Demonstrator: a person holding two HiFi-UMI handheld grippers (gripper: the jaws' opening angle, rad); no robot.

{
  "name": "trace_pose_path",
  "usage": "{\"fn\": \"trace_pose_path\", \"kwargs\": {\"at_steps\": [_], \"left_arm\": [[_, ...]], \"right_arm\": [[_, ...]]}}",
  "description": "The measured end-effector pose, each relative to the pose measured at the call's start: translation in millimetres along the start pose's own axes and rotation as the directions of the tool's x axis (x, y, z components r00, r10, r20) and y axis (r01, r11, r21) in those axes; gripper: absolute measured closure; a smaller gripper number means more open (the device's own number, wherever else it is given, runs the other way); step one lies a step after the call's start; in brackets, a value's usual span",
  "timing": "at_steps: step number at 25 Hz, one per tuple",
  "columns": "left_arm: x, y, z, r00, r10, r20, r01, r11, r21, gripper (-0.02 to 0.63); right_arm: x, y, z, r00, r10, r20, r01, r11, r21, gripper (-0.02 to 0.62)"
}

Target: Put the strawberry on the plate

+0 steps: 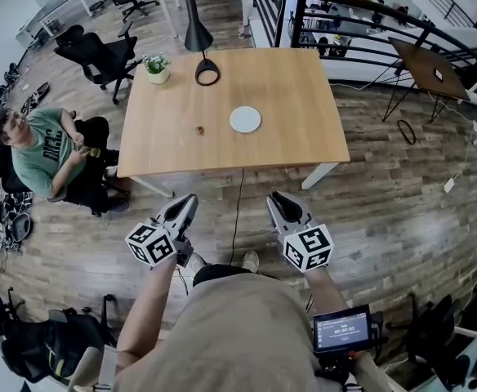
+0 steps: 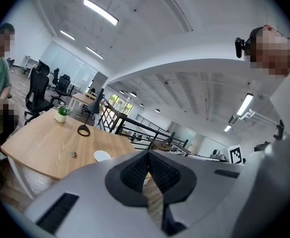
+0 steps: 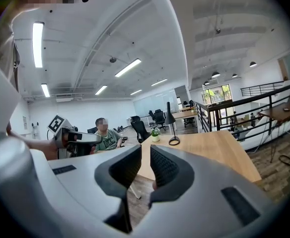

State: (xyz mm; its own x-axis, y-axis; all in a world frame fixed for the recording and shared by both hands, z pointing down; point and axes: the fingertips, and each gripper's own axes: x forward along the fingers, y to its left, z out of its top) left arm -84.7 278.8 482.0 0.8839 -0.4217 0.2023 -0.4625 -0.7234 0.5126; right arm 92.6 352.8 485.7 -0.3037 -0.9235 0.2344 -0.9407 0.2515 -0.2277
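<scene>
A small red strawberry [image 1: 199, 129] lies on the wooden table [image 1: 287, 88], a short way left of a round white plate [image 1: 245, 120]. Both grippers hang over the floor in front of the table, well short of it. My left gripper [image 1: 188, 202] is shut with nothing in it, and so is my right gripper [image 1: 281, 199]. In the left gripper view the pads [image 2: 135, 170] meet, and the strawberry [image 2: 73, 154] and plate [image 2: 102, 155] show far beyond them. In the right gripper view the right gripper [image 3: 146, 150] holds nothing; only the table [image 3: 209, 148] shows ahead.
A black desk lamp [image 1: 198, 31] and a potted plant [image 1: 157, 68] stand at the table's far side. A person in a green shirt [image 1: 46, 153] sits to the table's left. A black railing [image 1: 353, 15] and a dark small table [image 1: 430, 68] stand at the right.
</scene>
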Motion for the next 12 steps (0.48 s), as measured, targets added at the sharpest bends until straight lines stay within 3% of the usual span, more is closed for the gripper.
{"fn": "trace_pose_path", "kwargs": {"at_steps": [12], "left_arm": [[19, -3, 2, 1.0, 0.024, 0.0, -0.024, 1.0, 0.004, 0.604]], "right_arm": [[14, -15, -11, 0.999, 0.029, -0.016, -0.028, 0.999, 0.021, 0.56]]}}
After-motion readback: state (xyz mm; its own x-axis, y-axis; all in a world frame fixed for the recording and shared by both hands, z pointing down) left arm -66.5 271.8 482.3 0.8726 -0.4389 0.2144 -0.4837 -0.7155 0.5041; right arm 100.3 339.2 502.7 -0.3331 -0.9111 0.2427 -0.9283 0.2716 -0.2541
